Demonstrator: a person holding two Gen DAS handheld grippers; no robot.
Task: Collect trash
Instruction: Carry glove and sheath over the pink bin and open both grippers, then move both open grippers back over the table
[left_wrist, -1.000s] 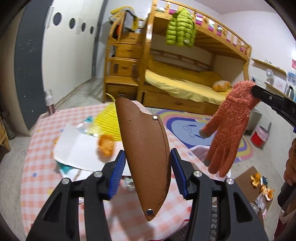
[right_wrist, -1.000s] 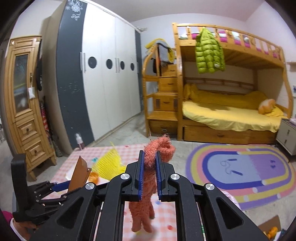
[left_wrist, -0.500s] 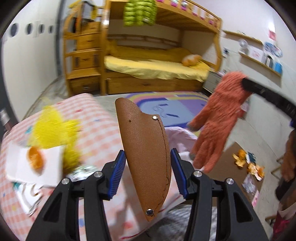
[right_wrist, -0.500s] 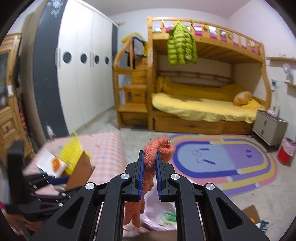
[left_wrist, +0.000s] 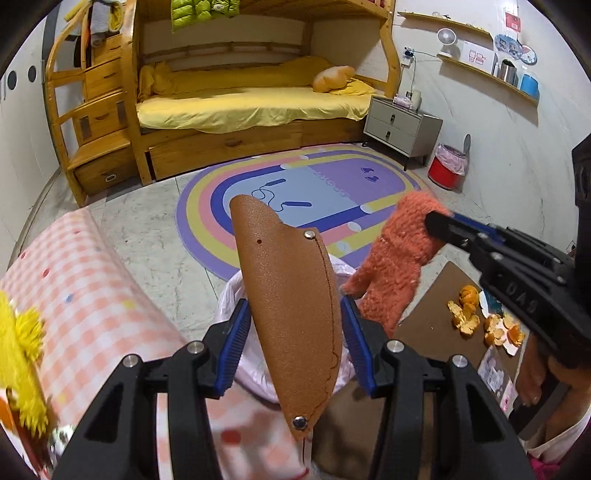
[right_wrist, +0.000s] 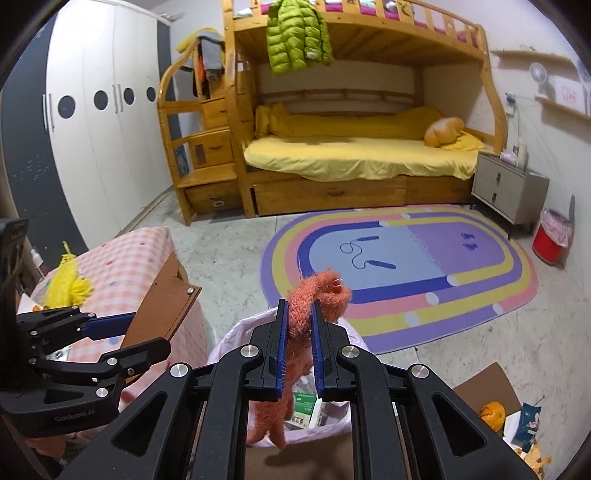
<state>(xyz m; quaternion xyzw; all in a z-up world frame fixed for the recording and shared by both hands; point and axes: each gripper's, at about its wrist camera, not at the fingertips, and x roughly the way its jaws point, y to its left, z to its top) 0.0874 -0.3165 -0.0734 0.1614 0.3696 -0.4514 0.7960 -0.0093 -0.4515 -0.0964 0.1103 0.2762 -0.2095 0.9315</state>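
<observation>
- While the left gripper (left_wrist: 293, 334) is clenching a brown leather sheath (left_wrist: 291, 314), the right gripper (right_wrist: 298, 345) is pinching an orange glove (right_wrist: 314, 299) over the pink-lined bin (right_wrist: 236, 332).
- Neither is dropped yet; some trash is already lying inside.
- Yellow fluff (right_wrist: 70, 284) is still sitting on the checked counter (right_wrist: 125, 254).
- Orange peels (left_wrist: 484, 317) are littering cardboard nearby.

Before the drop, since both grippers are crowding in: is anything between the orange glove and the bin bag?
Nothing visible: the orange glove hangs from the right gripper straight over the open bin bag; the left gripper stays off beside it.
</observation>
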